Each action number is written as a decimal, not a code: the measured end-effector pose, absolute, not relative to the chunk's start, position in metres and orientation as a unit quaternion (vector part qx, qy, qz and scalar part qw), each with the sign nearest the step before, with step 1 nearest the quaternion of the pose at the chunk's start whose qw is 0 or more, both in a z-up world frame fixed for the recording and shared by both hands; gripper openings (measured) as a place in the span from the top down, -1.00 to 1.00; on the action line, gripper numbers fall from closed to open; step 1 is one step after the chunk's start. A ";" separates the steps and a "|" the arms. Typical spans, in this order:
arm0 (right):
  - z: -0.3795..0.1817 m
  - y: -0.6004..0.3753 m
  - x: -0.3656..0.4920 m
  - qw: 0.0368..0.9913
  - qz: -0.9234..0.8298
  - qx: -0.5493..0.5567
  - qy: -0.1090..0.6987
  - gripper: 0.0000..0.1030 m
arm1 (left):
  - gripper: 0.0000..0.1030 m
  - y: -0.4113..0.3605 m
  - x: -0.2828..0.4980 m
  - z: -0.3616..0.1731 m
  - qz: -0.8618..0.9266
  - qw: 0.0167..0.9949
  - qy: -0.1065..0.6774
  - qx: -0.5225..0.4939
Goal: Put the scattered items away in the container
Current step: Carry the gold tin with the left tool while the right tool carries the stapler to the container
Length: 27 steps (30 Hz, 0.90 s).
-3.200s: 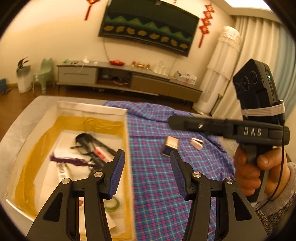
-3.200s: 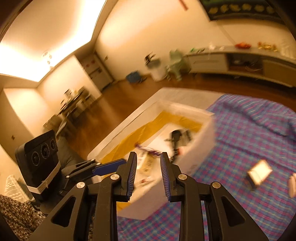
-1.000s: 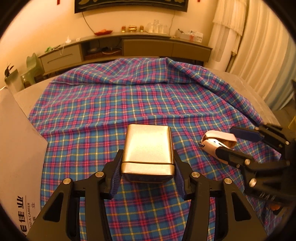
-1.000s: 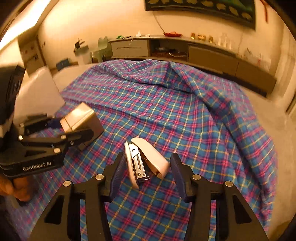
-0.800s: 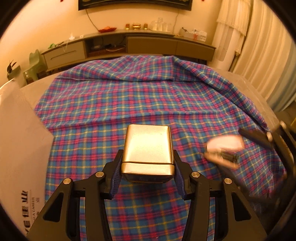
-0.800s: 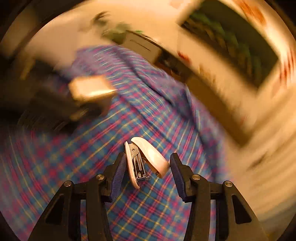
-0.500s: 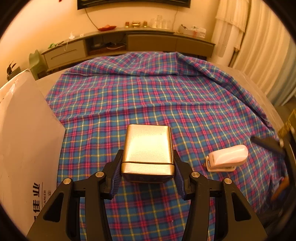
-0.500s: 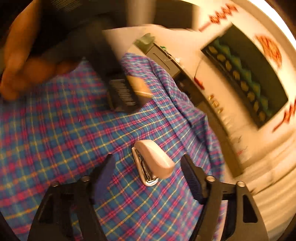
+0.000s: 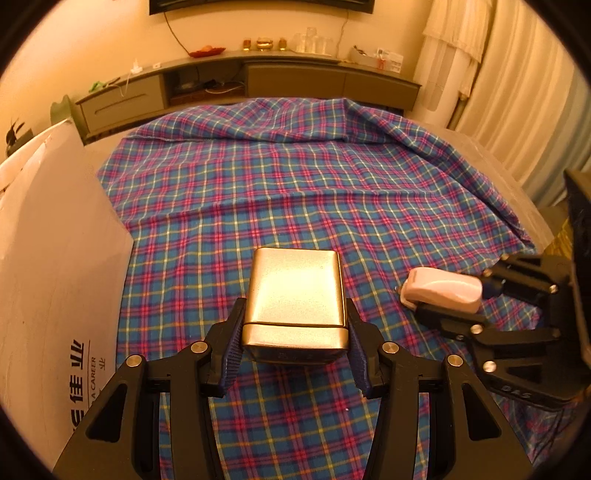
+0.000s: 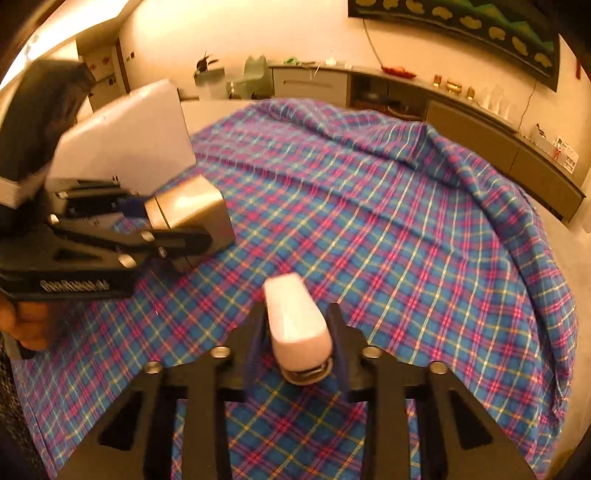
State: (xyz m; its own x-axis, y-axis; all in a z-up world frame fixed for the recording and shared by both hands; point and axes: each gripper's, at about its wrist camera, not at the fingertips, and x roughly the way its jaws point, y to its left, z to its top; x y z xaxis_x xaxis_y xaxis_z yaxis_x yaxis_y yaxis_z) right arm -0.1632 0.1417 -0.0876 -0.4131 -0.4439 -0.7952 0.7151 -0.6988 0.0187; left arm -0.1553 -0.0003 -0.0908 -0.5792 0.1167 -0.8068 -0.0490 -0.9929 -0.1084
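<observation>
Left gripper [image 9: 295, 332] clamps gold tin [image 9: 295, 291]; right gripper [image 10: 297, 339] clamps stapler [image 10: 295, 321].

This is a home living room. A long low sideboard [image 9: 243, 79] runs along the wall at 12 o'clock, carrying glasses [image 9: 314, 38], small gold ornaments [image 9: 263, 42] and a red dish [image 9: 207, 50]. Above it hangs a dark wall picture [image 10: 476, 18]. Pale curtains [image 9: 517, 85] hang at 2 o'clock. A plaid cloth [image 9: 295, 192] covers the bench.
</observation>
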 end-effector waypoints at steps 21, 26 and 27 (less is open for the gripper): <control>-0.063 0.134 -0.159 0.369 -0.829 0.405 0.110 0.47 | 0.02 -0.014 -0.115 -0.045 0.900 0.079 -0.069 -0.424; -0.049 0.130 -0.150 0.375 -0.833 0.395 0.100 0.47 | 0.02 -0.017 -0.101 -0.032 0.903 0.092 -0.076 -0.413; -0.046 0.129 -0.148 0.376 -0.834 0.392 0.097 0.47 | 0.02 -0.018 -0.098 -0.029 0.903 0.095 -0.077 -0.411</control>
State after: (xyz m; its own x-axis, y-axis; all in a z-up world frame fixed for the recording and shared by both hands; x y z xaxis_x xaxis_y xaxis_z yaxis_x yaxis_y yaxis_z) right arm -0.1482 0.1289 -0.0459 -0.4092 -0.5509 -0.7274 0.7031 -0.6985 0.1335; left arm -0.0977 -0.0185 -0.0291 -0.6438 0.2349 -0.7282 -0.1076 -0.9701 -0.2178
